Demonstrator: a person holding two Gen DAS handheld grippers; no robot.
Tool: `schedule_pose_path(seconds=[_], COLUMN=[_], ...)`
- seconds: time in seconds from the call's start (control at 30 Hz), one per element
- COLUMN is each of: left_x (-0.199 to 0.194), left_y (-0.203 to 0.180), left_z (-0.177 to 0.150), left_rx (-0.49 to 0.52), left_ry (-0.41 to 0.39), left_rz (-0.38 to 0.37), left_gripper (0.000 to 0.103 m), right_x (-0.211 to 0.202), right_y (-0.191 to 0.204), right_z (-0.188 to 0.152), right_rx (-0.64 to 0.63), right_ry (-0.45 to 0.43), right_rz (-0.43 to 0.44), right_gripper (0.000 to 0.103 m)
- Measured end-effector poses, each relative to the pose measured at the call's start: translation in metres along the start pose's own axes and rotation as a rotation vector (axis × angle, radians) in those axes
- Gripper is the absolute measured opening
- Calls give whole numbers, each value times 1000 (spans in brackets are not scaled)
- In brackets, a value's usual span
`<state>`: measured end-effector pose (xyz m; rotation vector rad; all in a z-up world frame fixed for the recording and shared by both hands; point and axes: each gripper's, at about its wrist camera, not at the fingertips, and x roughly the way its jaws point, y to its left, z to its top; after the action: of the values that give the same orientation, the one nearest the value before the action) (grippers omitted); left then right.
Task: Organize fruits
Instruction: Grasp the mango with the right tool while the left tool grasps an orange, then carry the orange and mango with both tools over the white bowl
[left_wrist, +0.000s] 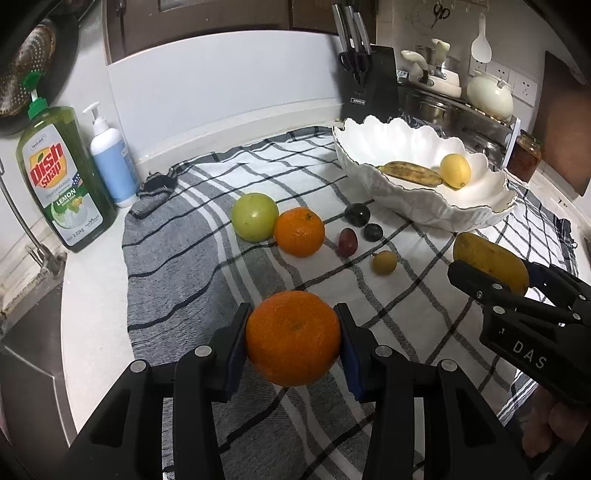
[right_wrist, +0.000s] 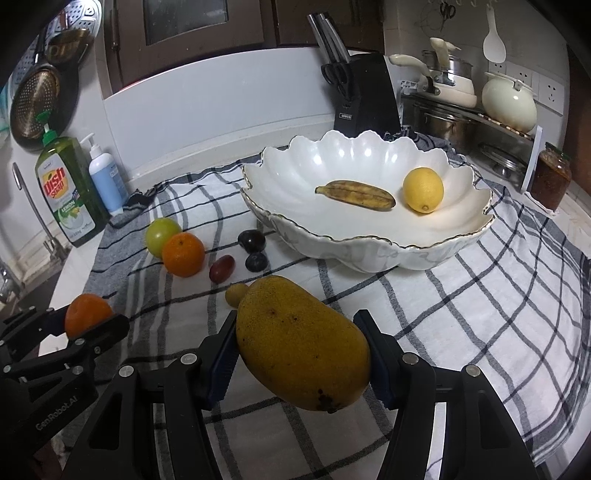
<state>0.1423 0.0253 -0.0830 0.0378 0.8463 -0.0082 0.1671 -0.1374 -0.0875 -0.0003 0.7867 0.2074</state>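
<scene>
With a banana (right_wrist: 355, 194) and a lemon (right_wrist: 423, 189) already in the white bowl (right_wrist: 369, 240), I hold an orange (left_wrist: 293, 338) in my left jaws and a mango (right_wrist: 303, 347) in my right, above the counter; six fruits wait on the cloth (right_wrist: 480, 314).

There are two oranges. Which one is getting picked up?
The round orange clamped between the left gripper's pads. The other orange sits loose on the checked cloth, touching the green apple.

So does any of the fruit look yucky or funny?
Yes, the banana in the white bowl looks old: its peel is mostly brown and blotchy, beside a clean yellow lemon. The mango has a few dark spots too. Nothing is spilled or broken.
</scene>
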Motion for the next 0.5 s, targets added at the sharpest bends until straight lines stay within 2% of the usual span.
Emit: schedule_pose_path(seconds=[0.5], left_x=[-15], left_y=[-19], left_z=[24], left_rx=[24], left_ry=[-48], left_rz=[-26], left_gripper=[44], right_x=[-25], right_y=[-17], right_z=[16], right_rx=[26], right_ry=[-60], right_rz=[-13], right_gripper=[61])
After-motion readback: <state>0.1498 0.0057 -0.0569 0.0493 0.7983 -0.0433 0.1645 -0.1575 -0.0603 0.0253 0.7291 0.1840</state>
